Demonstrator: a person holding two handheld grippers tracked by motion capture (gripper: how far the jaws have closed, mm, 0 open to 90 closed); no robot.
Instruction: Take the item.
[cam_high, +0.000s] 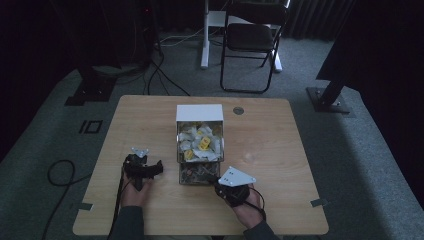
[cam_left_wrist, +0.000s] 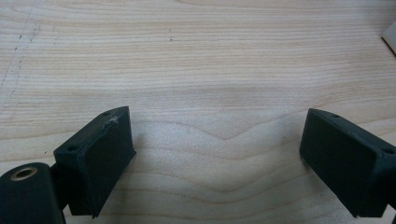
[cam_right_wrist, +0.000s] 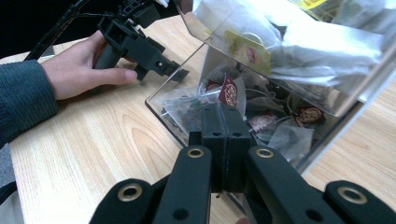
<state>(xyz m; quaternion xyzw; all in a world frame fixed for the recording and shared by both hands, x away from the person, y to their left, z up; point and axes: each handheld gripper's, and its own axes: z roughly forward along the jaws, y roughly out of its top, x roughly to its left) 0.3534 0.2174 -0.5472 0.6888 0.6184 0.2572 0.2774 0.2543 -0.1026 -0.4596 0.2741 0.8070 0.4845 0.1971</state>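
Note:
A clear plastic box (cam_high: 221, 145) in the middle of the wooden table (cam_high: 280, 150) holds several white and yellow tea bags (cam_high: 200, 142); its white lid (cam_high: 199, 112) stands up behind it. A lower clear tray (cam_right_wrist: 161, 109) at the front holds darker tea bags with red tags (cam_right_wrist: 229, 91). My right gripper (cam_right_wrist: 225, 112) is shut, its tips over this tray's rim among the bags; whether a bag is pinched is hidden. In the high view the right gripper (cam_high: 221, 179) sits at the tray's front right corner. My left gripper (cam_left_wrist: 215, 135) stands open over bare wood, left of the box (cam_high: 156, 167).
A hand and grey sleeve (cam_right_wrist: 28, 93) hold the left gripper (cam_right_wrist: 154, 58) close to the tray's left side. A small round grommet (cam_high: 238, 110) sits in the table's far edge. Beyond the table stand a black folding chair (cam_high: 252, 37) and floor cables (cam_high: 160, 75).

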